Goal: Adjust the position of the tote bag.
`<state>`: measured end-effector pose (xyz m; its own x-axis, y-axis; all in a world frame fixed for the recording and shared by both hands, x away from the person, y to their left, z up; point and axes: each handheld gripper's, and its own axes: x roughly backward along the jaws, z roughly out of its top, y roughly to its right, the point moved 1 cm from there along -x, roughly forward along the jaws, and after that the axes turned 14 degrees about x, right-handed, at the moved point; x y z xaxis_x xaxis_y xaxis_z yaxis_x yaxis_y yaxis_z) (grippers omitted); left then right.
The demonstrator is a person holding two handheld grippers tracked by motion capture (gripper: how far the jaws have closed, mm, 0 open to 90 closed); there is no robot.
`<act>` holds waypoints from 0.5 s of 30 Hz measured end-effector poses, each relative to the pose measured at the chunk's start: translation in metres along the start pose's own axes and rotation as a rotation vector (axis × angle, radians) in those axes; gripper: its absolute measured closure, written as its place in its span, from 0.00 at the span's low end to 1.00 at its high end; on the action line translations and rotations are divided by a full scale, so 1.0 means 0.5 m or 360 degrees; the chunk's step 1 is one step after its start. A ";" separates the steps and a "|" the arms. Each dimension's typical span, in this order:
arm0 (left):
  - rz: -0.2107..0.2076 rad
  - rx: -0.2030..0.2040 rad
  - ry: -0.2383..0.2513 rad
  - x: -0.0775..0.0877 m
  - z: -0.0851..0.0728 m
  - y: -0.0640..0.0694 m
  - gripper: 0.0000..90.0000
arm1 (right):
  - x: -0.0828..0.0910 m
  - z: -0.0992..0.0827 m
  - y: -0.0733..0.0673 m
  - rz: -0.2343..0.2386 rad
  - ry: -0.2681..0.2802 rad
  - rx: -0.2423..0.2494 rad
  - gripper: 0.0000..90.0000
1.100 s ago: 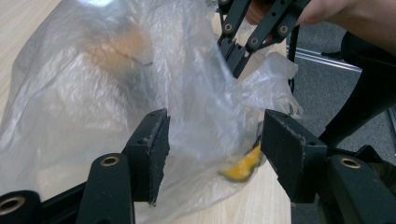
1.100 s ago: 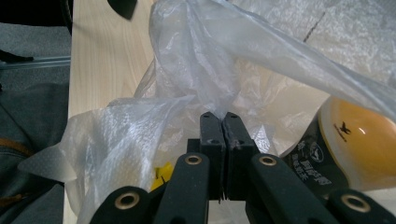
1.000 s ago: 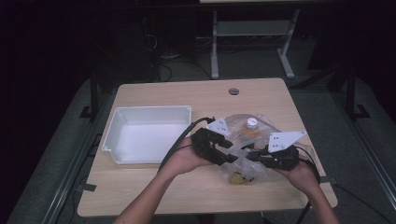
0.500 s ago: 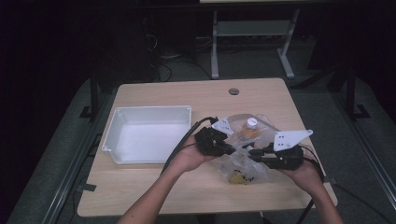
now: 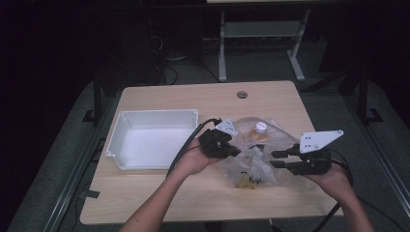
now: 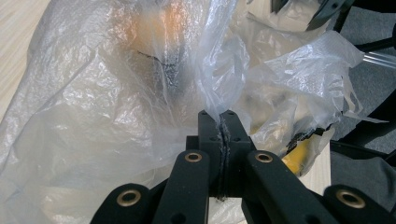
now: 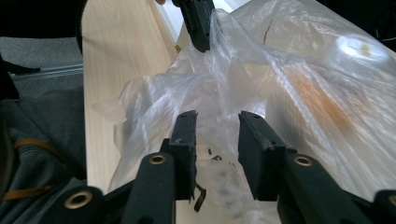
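Note:
A crumpled clear plastic bag (image 5: 251, 164) lies on the wooden table (image 5: 159, 193), with a white-capped bottle (image 5: 261, 126) and yellow bits (image 5: 246, 181) inside. My left gripper (image 5: 234, 151) is at the bag's left side. In the left gripper view its jaws (image 6: 219, 116) are shut on a pinched fold of the bag's film (image 6: 116, 93). My right gripper (image 5: 274, 159) is at the bag's right edge. Its jaws (image 7: 217, 121) have just been opening and stand apart, with loose bag film (image 7: 303, 70) beyond them and nothing pressed. The left gripper (image 7: 198, 23) shows across the bag.
An empty white tray (image 5: 154, 116) sits on the left half of the table. A round cable hole (image 5: 242, 94) is near the far edge. The table's right edge is close behind my right hand (image 5: 333, 181). Dark floor and a metal frame (image 5: 222, 43) lie beyond.
The left jaws closed onto the bag film. The right jaws opened and let go, and the right hand drew back to the right, away from the bag.

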<state>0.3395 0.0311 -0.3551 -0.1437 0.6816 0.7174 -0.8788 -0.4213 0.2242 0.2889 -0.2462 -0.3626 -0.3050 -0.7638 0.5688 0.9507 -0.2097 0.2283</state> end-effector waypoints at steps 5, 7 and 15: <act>0.0008 0.0008 0.0004 0.002 0.000 -0.003 0.99 | 0.023 0.000 0.005 -0.0005 -0.0005 -0.0011 0.69; 0.0008 0.0011 0.0003 0.004 0.000 -0.005 0.99 | 0.042 -0.001 0.011 -0.0021 0.0003 -0.0026 0.68; 0.0021 0.0022 0.0008 0.013 -0.001 -0.016 0.99 | 0.085 -0.002 0.037 -0.0082 -0.0031 -0.0050 0.62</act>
<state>0.3455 0.0393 -0.3524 -0.1578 0.6789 0.7171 -0.8703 -0.4387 0.2238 0.2936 -0.2831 -0.3353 -0.3543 -0.7395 0.5723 0.9349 -0.2677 0.2329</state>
